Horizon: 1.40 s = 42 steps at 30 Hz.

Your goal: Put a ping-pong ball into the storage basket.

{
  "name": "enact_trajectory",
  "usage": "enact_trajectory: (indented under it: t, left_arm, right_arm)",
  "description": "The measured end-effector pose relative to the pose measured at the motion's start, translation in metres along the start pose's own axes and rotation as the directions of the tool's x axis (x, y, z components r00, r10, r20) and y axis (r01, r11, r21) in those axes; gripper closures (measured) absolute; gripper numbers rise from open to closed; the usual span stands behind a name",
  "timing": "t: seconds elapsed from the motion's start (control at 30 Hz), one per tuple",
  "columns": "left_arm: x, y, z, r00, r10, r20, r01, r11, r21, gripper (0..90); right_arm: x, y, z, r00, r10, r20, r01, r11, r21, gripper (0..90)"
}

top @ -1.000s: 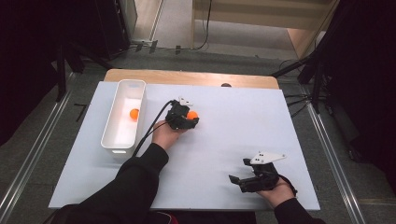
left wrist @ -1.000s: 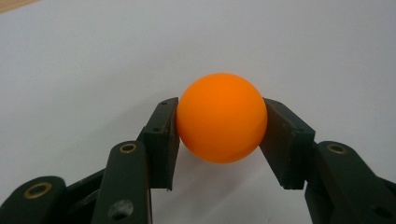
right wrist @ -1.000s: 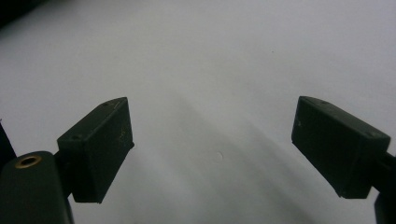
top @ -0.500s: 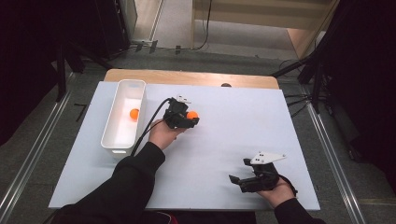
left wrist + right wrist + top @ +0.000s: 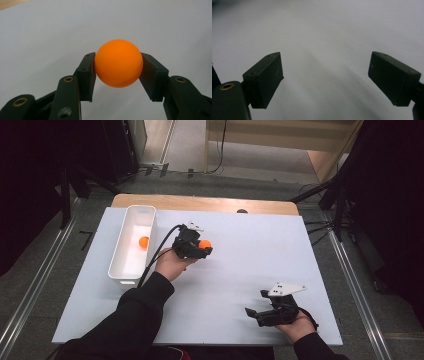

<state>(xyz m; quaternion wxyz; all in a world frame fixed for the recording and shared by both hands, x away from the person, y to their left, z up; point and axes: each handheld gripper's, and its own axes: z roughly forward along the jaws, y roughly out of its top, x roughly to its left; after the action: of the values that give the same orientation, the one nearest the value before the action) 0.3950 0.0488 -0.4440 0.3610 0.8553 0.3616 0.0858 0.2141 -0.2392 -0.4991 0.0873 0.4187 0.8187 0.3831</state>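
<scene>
My left gripper (image 5: 203,248) is shut on an orange ball (image 5: 205,244), held a little above the white table just right of the white bin (image 5: 131,265). In the left gripper view the ball (image 5: 118,66) sits squeezed between both black pads (image 5: 87,73). A second orange ball (image 5: 144,241) lies inside the bin. My right gripper (image 5: 252,314) rests low near the table's front right, open, jaws pointing left. In the right gripper view its fingers (image 5: 265,76) stand wide apart over bare white table (image 5: 324,37).
The white table (image 5: 250,255) has a wooden strip (image 5: 200,203) along its far edge. A black cable (image 5: 155,257) trails from the left gripper past the bin. Dark stands and floor rails surround the table.
The left gripper has lifted slightly with the orange ball in it. The right gripper has stayed in place.
</scene>
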Motion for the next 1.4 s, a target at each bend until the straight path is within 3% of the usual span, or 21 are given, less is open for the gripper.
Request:
enact_trajectory:
  t: [0.37, 0.8, 1.4]
  left_arm:
    - [0.004, 0.000, -0.013, 0.9999, -0.008, 0.014, 0.008, 0.9998, -0.020, 50.6]
    - [0.003, 0.000, -0.026, 0.9998, 0.011, 0.017, -0.011, 0.9999, -0.007, 50.7]
    - [0.014, 0.003, -0.050, 0.9996, -0.011, 0.024, 0.011, 0.9999, 0.000, 50.6]
  right_arm:
    - [0.000, 0.000, 0.000, 1.0000, 0.000, 0.000, 0.000, 1.000, -0.002, 11.1]
    - [-0.001, 0.001, 0.001, 1.0000, 0.000, -0.004, 0.000, 1.000, 0.005, 11.1]
    - [-0.001, 0.001, 0.002, 1.0000, 0.005, -0.002, -0.005, 1.000, 0.004, 11.1]
